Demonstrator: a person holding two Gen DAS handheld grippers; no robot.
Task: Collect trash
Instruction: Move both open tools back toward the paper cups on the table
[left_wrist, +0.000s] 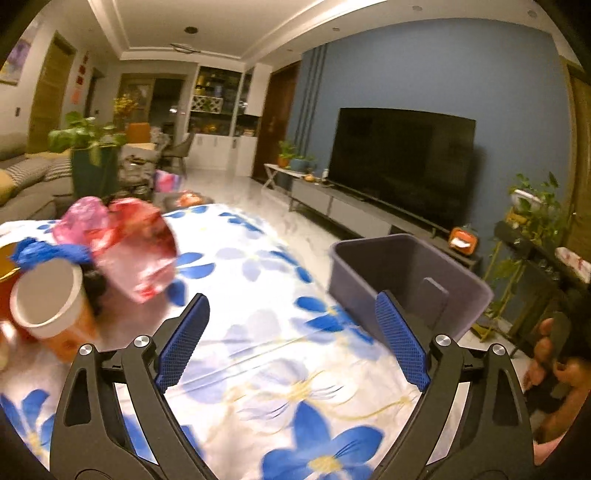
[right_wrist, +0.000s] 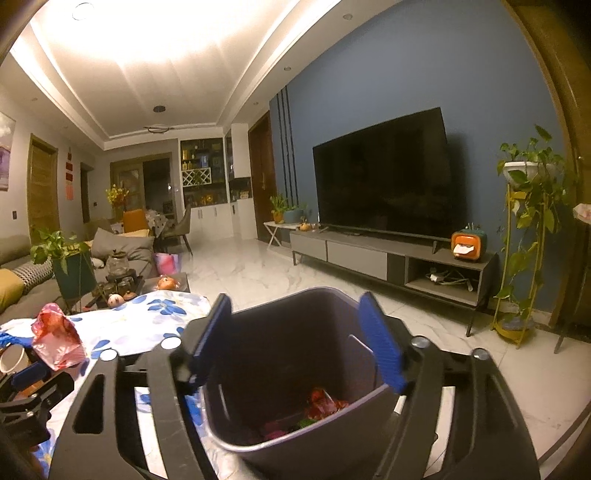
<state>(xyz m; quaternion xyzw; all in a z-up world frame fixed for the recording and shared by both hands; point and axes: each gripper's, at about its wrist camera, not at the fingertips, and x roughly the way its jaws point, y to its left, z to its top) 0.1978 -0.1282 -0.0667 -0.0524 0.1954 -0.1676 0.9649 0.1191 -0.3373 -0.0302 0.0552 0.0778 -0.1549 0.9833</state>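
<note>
Wrappers (right_wrist: 325, 402) lie in grey bin (right_wrist: 258, 369); left gripper (left_wrist: 291, 332) and right gripper (right_wrist: 295, 339) both gape empty.

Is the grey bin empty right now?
No, the right wrist view looks down into the grey bin and shows red, pink and green scraps of trash lying at its bottom.

Grey bin (right_wrist: 295, 369), white cloth (left_wrist: 280, 332) — blue flowers, pink-red wrapper (left_wrist: 136, 251), blue-padded black claw (left_wrist: 291, 339) — blue wall (left_wrist: 443, 74).
</note>
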